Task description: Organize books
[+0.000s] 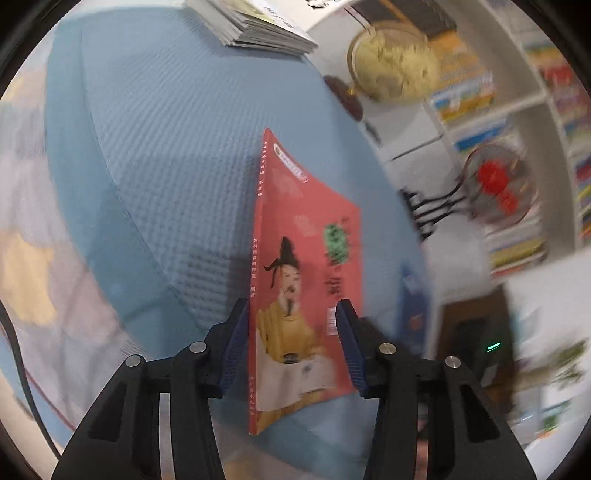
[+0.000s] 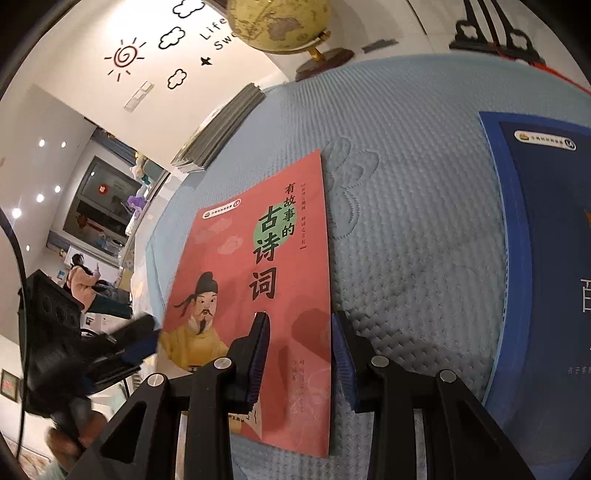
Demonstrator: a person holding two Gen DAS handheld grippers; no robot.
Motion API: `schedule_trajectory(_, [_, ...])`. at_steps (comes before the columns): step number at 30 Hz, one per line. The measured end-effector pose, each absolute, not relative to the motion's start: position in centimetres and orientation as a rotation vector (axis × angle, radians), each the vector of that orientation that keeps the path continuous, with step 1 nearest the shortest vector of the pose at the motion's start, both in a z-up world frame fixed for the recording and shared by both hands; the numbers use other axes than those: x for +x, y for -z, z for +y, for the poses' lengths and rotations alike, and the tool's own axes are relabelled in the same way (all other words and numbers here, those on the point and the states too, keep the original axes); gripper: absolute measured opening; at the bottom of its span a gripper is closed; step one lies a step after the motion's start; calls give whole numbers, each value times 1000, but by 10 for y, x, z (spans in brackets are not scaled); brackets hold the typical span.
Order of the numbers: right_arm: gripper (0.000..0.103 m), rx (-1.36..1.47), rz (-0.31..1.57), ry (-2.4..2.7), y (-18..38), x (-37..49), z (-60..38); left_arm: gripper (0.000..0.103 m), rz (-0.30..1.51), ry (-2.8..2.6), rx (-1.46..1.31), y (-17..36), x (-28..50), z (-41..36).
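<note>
Gripping a thin red paperback book (image 1: 306, 280) by its spine side, the left gripper (image 1: 291, 343) has its ribbed blue pads against the spine edge and the glossy cover, though whether they press firmly cannot be told. The right gripper (image 2: 299, 354) straddles the same book's (image 2: 258, 295) opposite long edge, one pad on the cover, the other past the edge over the quilt; whether it pinches is unclear. The book sits partly raised over a pale blue quilted cloth (image 2: 413, 229) with a dimpled weave. A dark blue glossy book (image 2: 543, 258) lies flat beside it. Farther off rests a stack of thin grey-edged booklets (image 1: 258, 26), then a round yellowish globe (image 2: 280, 22) on a dark wooden base.
</note>
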State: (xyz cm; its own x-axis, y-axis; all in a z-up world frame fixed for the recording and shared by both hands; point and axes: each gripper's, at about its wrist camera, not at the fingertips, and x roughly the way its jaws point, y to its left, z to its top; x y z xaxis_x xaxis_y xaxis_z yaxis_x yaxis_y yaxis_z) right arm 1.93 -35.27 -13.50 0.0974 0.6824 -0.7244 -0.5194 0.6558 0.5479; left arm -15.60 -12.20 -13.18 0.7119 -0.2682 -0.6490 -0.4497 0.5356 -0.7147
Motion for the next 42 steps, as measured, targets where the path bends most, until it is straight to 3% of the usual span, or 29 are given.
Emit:
schedule_trajectory(4, [33,171,1168,-891,135,19,-353,43,832,-50,-1098,141,-148,-137])
schedule_trajectory(5, [33,169,1164,-891,135,20,-352,37,851,-33,-1113,146,-145,-142])
schedule_trajectory(6, [33,167,1161,-891,136,20,-351,25,874,-26,-1111,152,-141,-149])
schedule_trajectory(11, [33,215,1265,-895,135,30,-353,13,864,-47,-1117,154,-131,-147])
schedule_trajectory(13, [34,267,1324,-901,136,34,-360,13,825,-21,-1162,144,-129,-132])
schedule_trajectory(16, [55,452,1378,-917,142,43,-383,13,773,64,-1280,137,-128,-115])
schedule_trajectory(21, [56,795,1455,-987,165,58,-388,13,765,142,-1417,147,-123,-111])
schedule_trajectory(22, [56,808,1456,-995,166,59,-384,13,776,142,-1424,151,-123,-111])
schedule_trajectory(25, [35,711,1429,-995,158,60,-366,13,843,104,-1374,154,-117,-118])
schedule_trajectory(26, [34,656,1416,-983,154,60,-362,13,883,72,-1322,155,-117,-119])
schedule_trajectory(27, [31,619,1400,-981,150,59,-360,22,929,27,-1243,154,-116,-120])
schedule_trajectory(28, [29,580,1391,-979,147,57,-357,24,963,-2,-1180,154,-115,-123])
schedule_trajectory(37, [29,285,1323,-912,129,39,-339,39,1058,-133,-786,138,-108,-141])
schedule_trajectory(42, [29,371,1332,-923,127,39,-337,39,1035,-73,-864,140,-103,-125])
